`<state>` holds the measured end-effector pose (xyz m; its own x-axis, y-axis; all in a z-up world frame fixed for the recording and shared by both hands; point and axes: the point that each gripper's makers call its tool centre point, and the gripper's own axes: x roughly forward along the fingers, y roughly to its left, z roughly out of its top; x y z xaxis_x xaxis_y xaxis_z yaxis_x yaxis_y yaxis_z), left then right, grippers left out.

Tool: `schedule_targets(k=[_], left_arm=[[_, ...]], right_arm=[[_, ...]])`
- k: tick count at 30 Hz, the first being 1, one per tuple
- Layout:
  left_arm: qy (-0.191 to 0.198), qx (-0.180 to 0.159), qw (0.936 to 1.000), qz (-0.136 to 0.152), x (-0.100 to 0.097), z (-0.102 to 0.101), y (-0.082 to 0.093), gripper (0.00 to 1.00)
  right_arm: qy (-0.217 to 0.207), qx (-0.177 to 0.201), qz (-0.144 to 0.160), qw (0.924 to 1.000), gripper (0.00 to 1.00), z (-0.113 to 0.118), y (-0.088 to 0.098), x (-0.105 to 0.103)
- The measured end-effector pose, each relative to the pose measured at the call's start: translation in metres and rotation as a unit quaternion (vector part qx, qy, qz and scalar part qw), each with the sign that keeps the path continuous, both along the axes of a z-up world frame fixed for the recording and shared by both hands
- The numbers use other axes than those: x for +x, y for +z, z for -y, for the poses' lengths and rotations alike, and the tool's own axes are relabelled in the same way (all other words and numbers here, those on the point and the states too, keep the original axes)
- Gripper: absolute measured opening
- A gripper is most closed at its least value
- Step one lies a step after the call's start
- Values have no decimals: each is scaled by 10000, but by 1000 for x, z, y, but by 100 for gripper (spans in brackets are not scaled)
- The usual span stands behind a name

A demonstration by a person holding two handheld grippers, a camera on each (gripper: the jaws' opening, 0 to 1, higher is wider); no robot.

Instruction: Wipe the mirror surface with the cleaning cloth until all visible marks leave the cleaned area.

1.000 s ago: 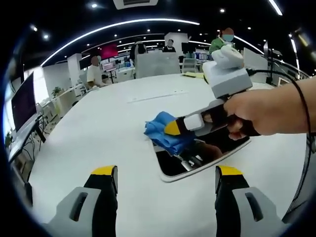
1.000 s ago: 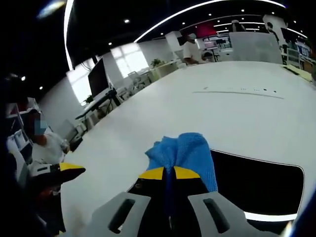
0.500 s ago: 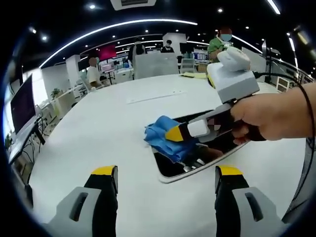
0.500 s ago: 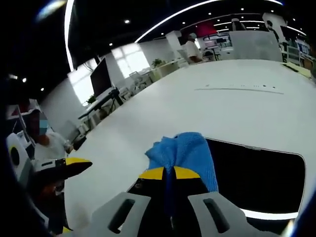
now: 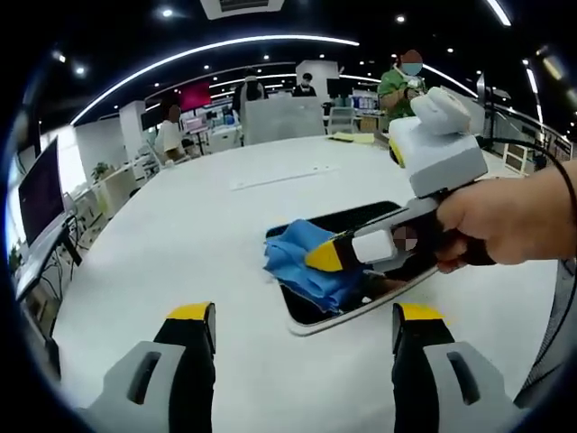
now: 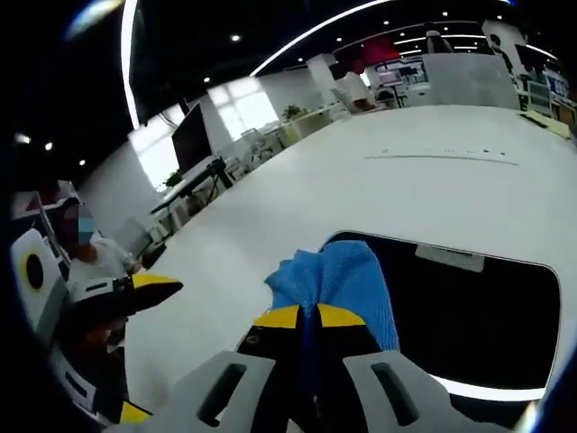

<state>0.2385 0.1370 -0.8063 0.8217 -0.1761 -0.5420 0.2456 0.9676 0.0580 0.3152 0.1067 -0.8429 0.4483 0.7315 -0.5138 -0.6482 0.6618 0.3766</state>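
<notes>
A dark rectangular mirror (image 5: 356, 221) (image 6: 487, 316) with a white rim lies flat on the white table (image 5: 180, 234). A crumpled blue cleaning cloth (image 5: 302, 262) (image 6: 338, 275) rests on the mirror's near-left end. My right gripper (image 5: 317, 260) (image 6: 308, 317), held by a hand (image 5: 509, 225), is shut on the cloth and presses it to the glass. My left gripper (image 5: 302, 317) hovers open over the table in front of the mirror, nothing between its yellow-tipped fingers (image 5: 191, 316). In the right gripper view the left gripper (image 6: 135, 293) appears at the left edge.
The white table (image 6: 361, 189) stretches wide around the mirror. A yellow item (image 5: 352, 137) lies at its far edge. Monitors (image 5: 41, 185) and desks stand to the left. Several people stand or sit in the office behind. A cable (image 5: 550, 180) runs along the person's arm.
My right gripper has slid the cloth a little further along the mirror, so more dark glass shows ahead of it in the right gripper view. The left gripper has stayed in place.
</notes>
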Motion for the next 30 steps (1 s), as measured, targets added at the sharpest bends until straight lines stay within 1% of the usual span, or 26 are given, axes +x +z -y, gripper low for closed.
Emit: schedule_targets(k=[3,8,16,22,30], left_arm=[[-3,-1,10000,-9,0,0,0,80],[-17,9,10000,-7,0,1,1,80],[-32,11,10000,-4,0,2,1,80],[-41,17,10000,-3,0,2,1,80],[-51,19,10000,-6,0,3,1,80]], right_arm=[[16,10,6,10000,1,0,0,-5],[43,25,5,10000,1,0,0,-7],[187,-36,70,9998,1,-1,0,-16],[394,-185,267,9987,1,-3,-1,-23],[451,-268,359,9980,1,-3,-1,-23]])
